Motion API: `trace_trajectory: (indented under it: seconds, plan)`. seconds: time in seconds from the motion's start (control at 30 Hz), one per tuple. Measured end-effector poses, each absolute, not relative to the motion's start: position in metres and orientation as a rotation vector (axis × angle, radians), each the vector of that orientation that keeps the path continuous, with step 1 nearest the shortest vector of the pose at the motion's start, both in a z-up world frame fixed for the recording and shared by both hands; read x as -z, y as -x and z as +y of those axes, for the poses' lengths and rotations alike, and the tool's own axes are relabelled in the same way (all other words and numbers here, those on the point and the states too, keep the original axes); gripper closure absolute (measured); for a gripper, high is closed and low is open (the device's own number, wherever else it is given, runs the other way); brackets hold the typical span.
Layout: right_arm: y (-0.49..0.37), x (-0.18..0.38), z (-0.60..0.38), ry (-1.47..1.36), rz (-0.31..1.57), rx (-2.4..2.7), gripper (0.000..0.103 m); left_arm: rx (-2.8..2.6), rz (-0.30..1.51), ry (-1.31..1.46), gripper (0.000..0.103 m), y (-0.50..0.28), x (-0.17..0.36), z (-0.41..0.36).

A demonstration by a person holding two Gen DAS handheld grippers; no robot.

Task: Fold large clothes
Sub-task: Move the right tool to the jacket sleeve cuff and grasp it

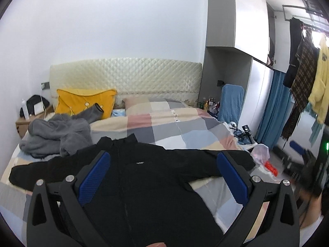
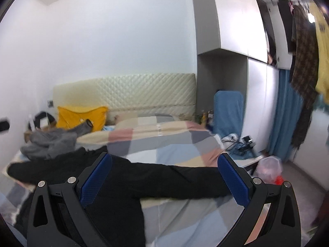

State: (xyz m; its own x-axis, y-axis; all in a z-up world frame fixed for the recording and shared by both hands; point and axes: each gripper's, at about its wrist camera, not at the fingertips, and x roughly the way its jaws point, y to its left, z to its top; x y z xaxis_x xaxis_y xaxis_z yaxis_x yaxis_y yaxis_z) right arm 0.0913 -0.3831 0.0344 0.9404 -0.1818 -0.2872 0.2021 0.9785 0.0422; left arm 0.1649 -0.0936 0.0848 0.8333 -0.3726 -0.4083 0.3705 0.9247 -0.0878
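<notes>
Black and soft, the jacket [image 1: 144, 177] lies spread face up on the bed [image 1: 185, 127], zip down its middle and both sleeves stretched out sideways. Going left to right: a crumpled grey garment [image 1: 55, 133] sits near the jacket's left sleeve [image 1: 41, 170], then the collar, then the right sleeve [image 2: 181, 179] reaching toward the bed's edge. The left claw [image 1: 162, 177] hangs over the chest, spread wide and holding nothing; the right claw [image 2: 164, 179] hangs over the right sleeve, also spread, though this view is blurred. The fabric looks thick, probably fleece, so it should drape limply and bunch rather than slide. Likely holds: 1 cuff and 1 shoulder seam, pinching a full layer.
</notes>
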Motion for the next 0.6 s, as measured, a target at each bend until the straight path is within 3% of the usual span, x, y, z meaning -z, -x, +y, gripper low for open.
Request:
trace_trajectory:
  seconds: [0.3, 0.6]
  plan:
    - [-0.153, 0.041, -0.467, -0.103, 0.345, 0.227, 0.0, 0.27, 0.528, 0.099, 0.0, -0.202, 0.02, -0.04]
    - [-0.193, 0.161, -0.601, -0.647, 0.421, 0.402, 0.002, 0.262, 0.634, 0.026, 0.0, -0.232, 0.099, -0.036]
